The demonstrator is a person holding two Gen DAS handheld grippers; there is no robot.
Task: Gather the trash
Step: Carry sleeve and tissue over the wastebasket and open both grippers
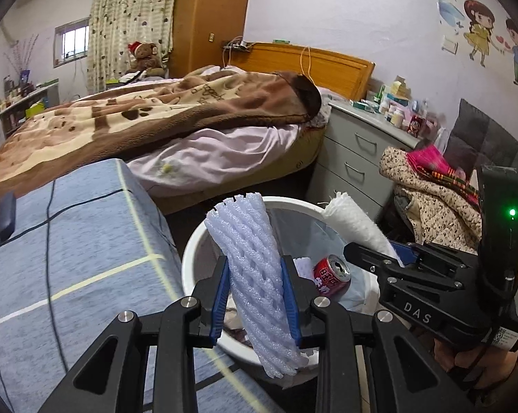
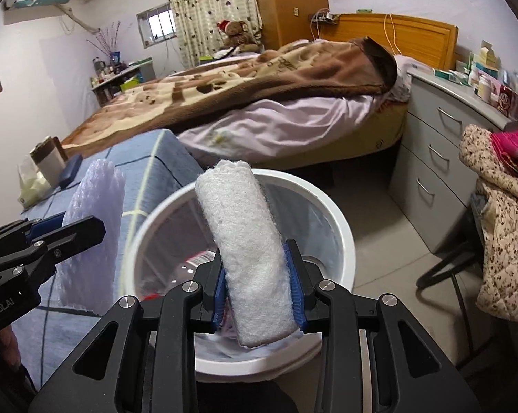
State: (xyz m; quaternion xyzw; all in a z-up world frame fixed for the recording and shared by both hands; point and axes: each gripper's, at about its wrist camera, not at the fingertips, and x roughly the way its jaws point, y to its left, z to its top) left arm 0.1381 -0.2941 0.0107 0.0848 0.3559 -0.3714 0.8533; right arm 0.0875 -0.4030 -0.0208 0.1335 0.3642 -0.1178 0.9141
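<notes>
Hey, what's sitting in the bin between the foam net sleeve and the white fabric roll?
In the left wrist view, a red soda can lies inside the white bin, between the foam net sleeve and the white fabric roll.

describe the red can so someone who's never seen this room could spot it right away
Find the white trash bin on the floor between the blue-covered furniture and the grey drawers. Inside it, on the clear liner, lies the red can, the only red, metallic item there.

The floor [image 2: 379, 213] carries a white bin [image 2: 341, 241], just beside a blue checked bed [image 1: 69, 241] where a dark pouch [image 2: 69, 170] and cables [image 1: 49, 241] lie.
</notes>
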